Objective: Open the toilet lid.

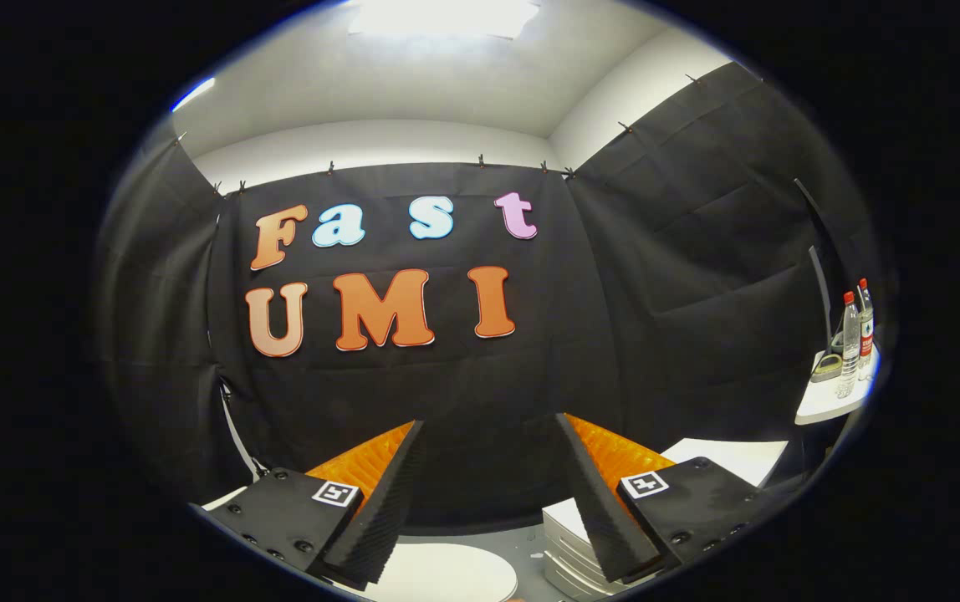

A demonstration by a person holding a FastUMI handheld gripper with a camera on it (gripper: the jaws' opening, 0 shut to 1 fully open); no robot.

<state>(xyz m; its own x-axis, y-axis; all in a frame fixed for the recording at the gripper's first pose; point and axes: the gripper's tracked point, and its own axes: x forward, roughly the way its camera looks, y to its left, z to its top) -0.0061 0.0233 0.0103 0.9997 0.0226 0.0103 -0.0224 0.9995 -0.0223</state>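
Observation:
My gripper point(488, 435) is open, its two fingers spread wide with nothing between them, and it points at the booth's black cloth wall. Low down, just under the left finger point(380, 502), a rounded white surface point(446, 573) shows; it looks like the toilet lid, lying flat. Most of it is cut off below the fingers.
A white ribbed box or cistern-like block point(572, 543) sits beside the right finger. Further right there is a white flat surface point(739, 458). A small white table point(831, 405) at the far right carries two clear bottles with red caps point(856, 339).

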